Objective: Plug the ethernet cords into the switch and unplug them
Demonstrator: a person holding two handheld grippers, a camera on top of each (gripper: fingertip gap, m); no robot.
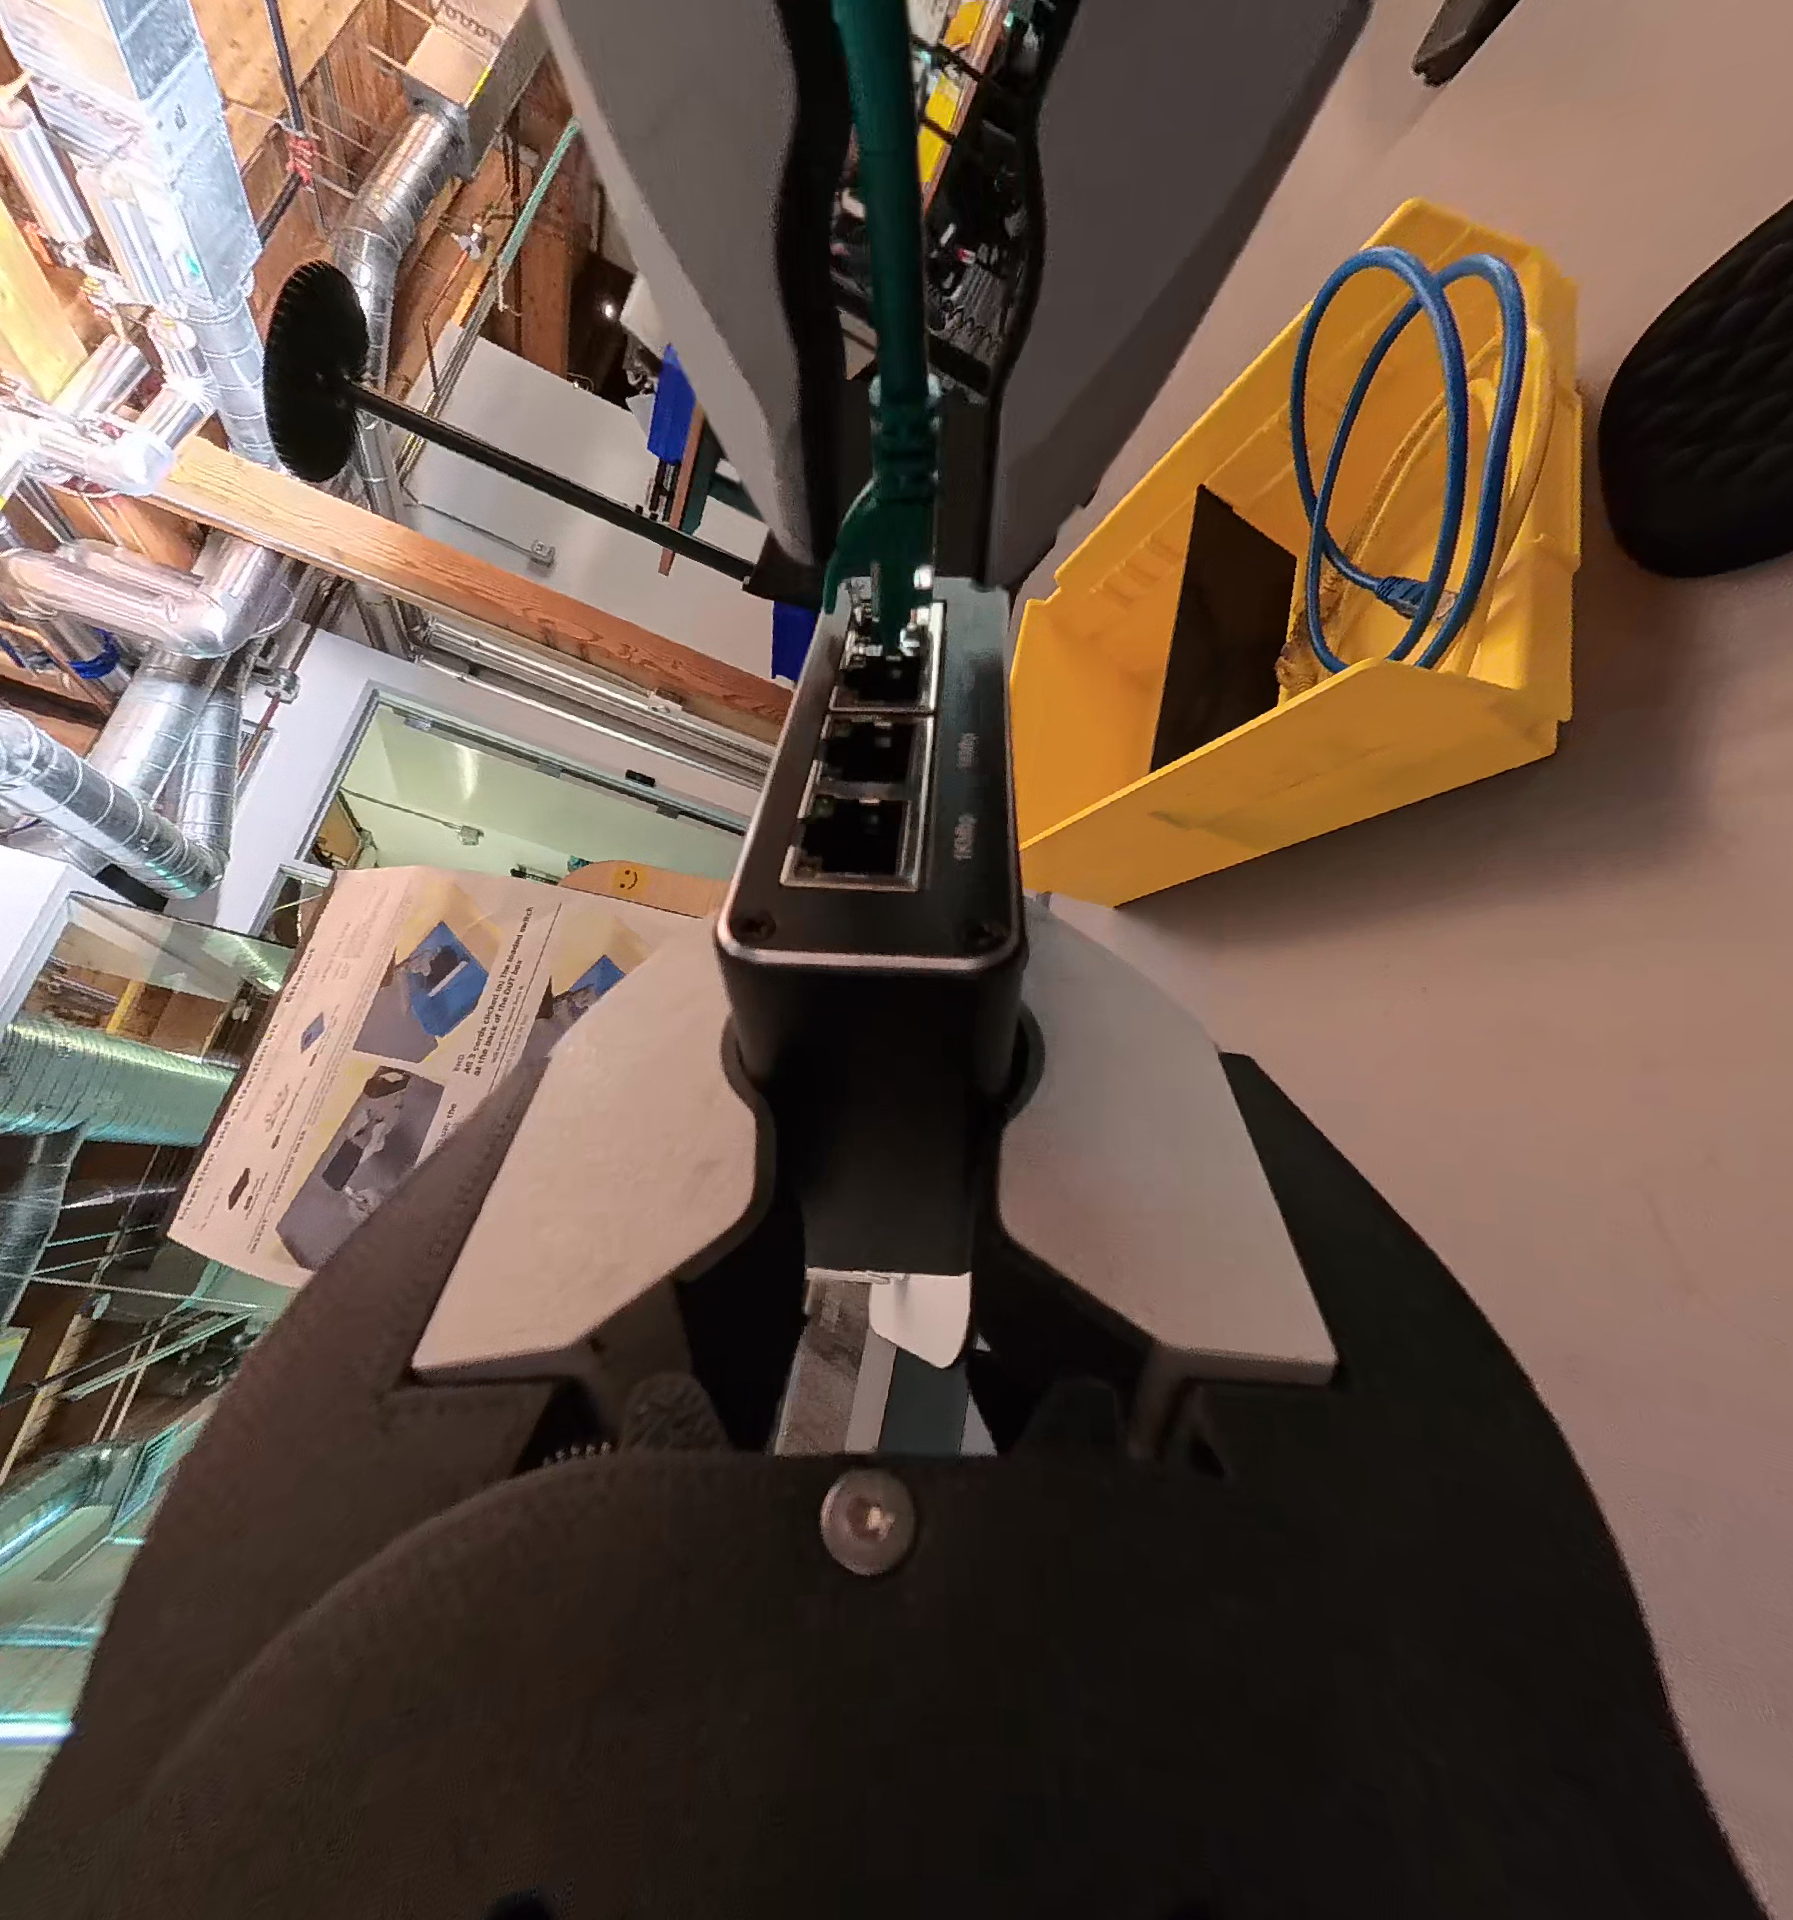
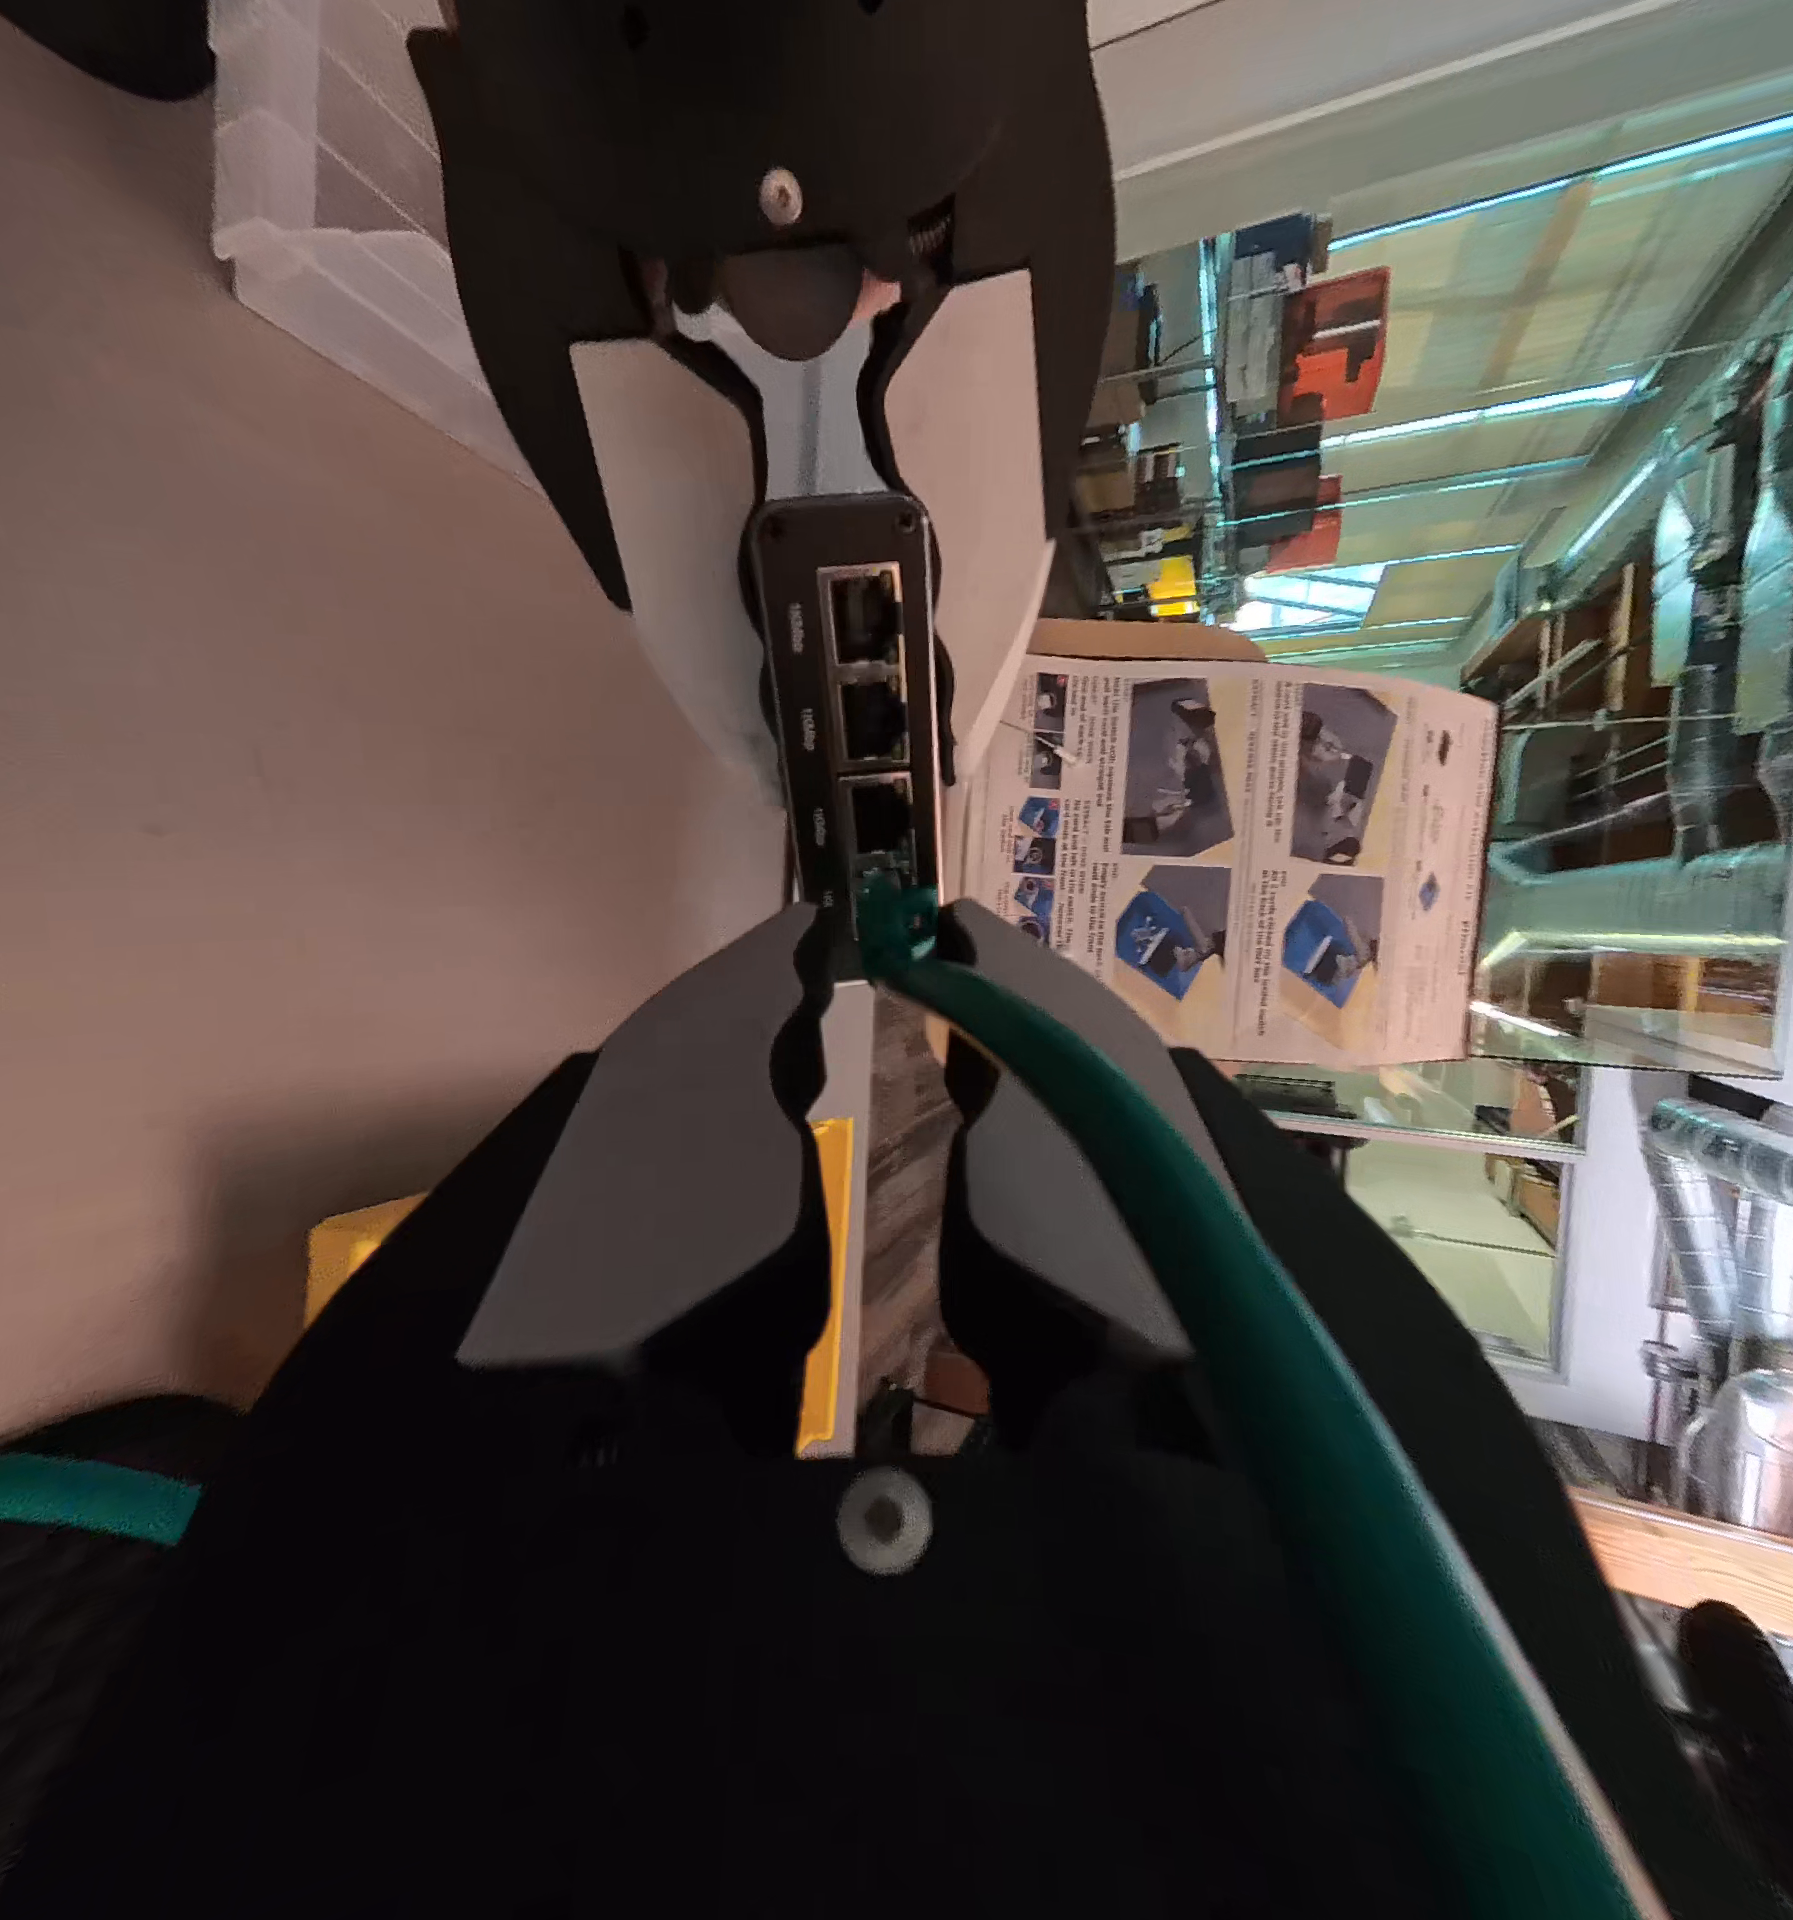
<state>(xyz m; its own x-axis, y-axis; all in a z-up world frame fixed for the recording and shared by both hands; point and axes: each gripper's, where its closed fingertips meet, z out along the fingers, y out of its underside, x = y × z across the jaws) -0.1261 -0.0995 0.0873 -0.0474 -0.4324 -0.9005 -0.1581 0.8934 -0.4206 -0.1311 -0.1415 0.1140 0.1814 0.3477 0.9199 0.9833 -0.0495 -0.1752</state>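
The left gripper (image 1: 876, 1023) is clamped on the black switch (image 1: 871, 831), held off the table (image 1: 1494, 1143). The right gripper (image 2: 887, 935) pinches the green cord (image 2: 1162, 1174); its plug seems seated in the end port. Right: a yellow bin (image 1: 1287, 769) holding a blue cord (image 1: 1411, 457).

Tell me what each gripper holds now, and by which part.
Left gripper clamps the black switch by its near end. Right gripper pinches the green cord at its plug boot.

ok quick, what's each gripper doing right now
left gripper: jaws closed on the black switch.
right gripper: jaws closed on the green ethernet cord at its plug, right at the switch's end port.
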